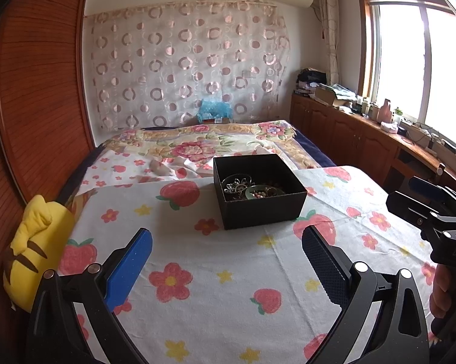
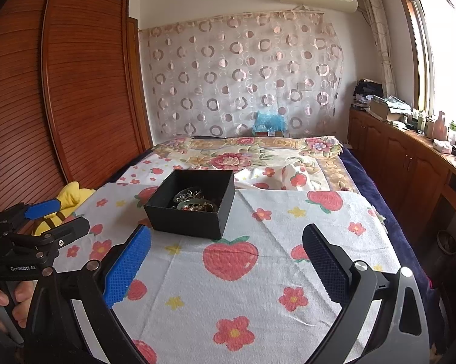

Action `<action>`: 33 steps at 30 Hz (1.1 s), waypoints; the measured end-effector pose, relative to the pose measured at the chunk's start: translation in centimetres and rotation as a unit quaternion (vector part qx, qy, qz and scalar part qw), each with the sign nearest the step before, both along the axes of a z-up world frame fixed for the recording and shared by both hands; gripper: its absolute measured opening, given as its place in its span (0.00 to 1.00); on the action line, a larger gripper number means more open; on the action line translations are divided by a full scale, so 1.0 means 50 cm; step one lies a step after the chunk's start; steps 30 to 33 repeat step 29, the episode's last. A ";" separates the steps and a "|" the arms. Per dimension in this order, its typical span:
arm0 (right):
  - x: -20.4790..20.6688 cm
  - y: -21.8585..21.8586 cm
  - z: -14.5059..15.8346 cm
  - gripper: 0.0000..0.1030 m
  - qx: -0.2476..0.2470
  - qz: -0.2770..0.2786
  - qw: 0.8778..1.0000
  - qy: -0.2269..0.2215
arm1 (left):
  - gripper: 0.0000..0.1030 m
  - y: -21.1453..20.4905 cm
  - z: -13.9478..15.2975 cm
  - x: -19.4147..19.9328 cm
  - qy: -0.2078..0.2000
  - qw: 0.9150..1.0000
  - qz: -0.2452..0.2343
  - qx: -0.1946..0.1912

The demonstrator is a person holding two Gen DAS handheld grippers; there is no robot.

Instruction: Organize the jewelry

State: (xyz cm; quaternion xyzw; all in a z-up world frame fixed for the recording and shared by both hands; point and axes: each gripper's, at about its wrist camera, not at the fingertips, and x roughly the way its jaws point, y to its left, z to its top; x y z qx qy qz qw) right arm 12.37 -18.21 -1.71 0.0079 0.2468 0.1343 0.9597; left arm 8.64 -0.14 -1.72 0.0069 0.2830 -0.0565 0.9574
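In the left wrist view the left gripper (image 1: pixel 226 242) fills the bottom edge, its jaws spread wide with nothing between them, a blue pad (image 1: pixel 129 268) at 8 o'clock and a dark textured pad (image 1: pixel 325 267) at 4 o'clock. At 3 o'clock the right gripper (image 1: pixel 422 203) pokes in from the frame edge, a hand (image 1: pixel 446 291) below it on its handle. In the right wrist view that right gripper (image 2: pixel 226 241) is also wide apart and empty, hovering over the strawberry-and-flower cloth (image 2: pixel 258 288) that covers the worktop (image 2: pixel 334 212). There the left gripper (image 2: pixel 58 215) shows at 9 o'clock, gripped by a hand (image 2: pixel 6 303) at 8 o'clock.

Beyond the fingertips, toward 12 o'clock, a black box (image 1: pixel 258 191) stands open on the cloth, well apart from both grippers. Inside it lies a tangle of jewelry (image 1: pixel 249 186): silvery looped pieces, a pale green bangle and small beads; the single items are too small to tell apart. In the right wrist view the black box (image 2: pixel 191 203) sits at 11 o'clock from the gripper.

At 9 o'clock in the left wrist view a yellow plush toy (image 1: pixel 36 248) rests off the worktop's edge, against a wooden wardrobe (image 1: pixel 39 91). Farther off lies a bed (image 1: pixel 203 145) with a floral blanket, then a circle-patterned curtain (image 1: pixel 185 66) on the wall. At 2 o'clock a cluttered wooden cabinet (image 1: pixel 349 127) runs under a bright window (image 1: pixel 416 60)
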 end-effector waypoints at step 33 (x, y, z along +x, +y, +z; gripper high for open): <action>0.000 0.001 -0.001 0.98 0.002 0.000 1.000 0.000 | 0.93 -0.012 0.010 -0.002 0.000 1.000 -0.004 -0.002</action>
